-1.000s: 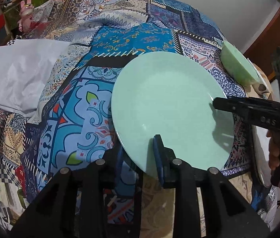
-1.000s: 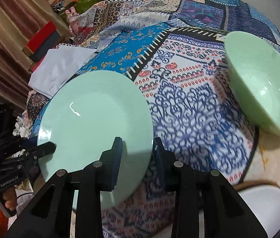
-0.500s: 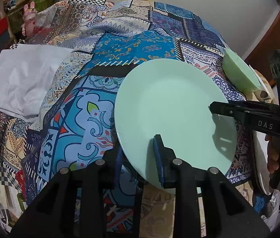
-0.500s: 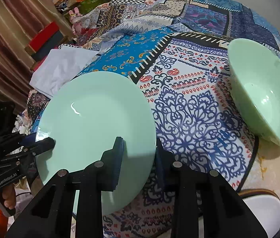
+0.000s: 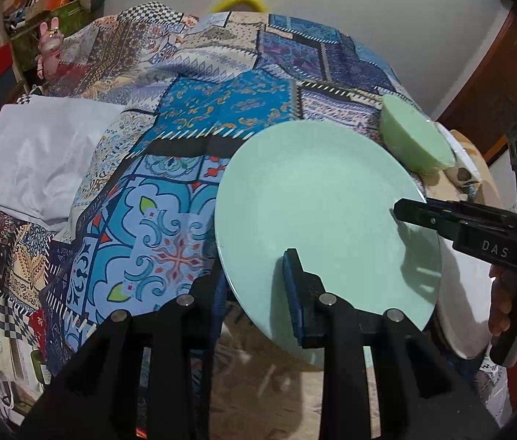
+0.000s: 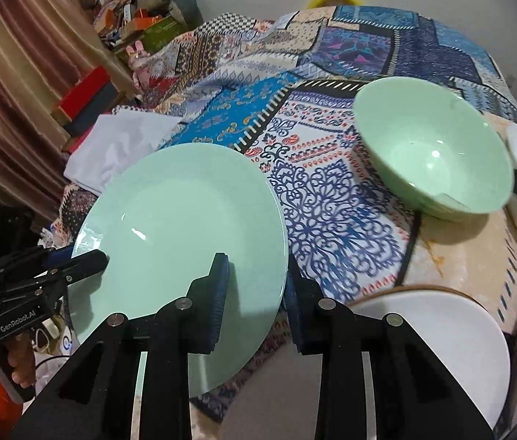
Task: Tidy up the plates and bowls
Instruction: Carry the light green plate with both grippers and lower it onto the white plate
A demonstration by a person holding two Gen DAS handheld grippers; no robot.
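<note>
though tilted, plate (image 5: 317, 205) between tool (image 5: 254, 286) pads

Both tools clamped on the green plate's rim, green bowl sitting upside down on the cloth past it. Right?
Not quite. The green bowl sits upright, not upside down: the right wrist view looks straight into its open hollow. The rest holds: the left tool and the right tool each pinch the rim of the green plate, and the bowl rests on the patterned cloth beyond it.

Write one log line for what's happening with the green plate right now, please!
left gripper: shut on green plate | right gripper: shut on opposite rim | plate: held above patterned cloth | green bowl: on cloth
</note>
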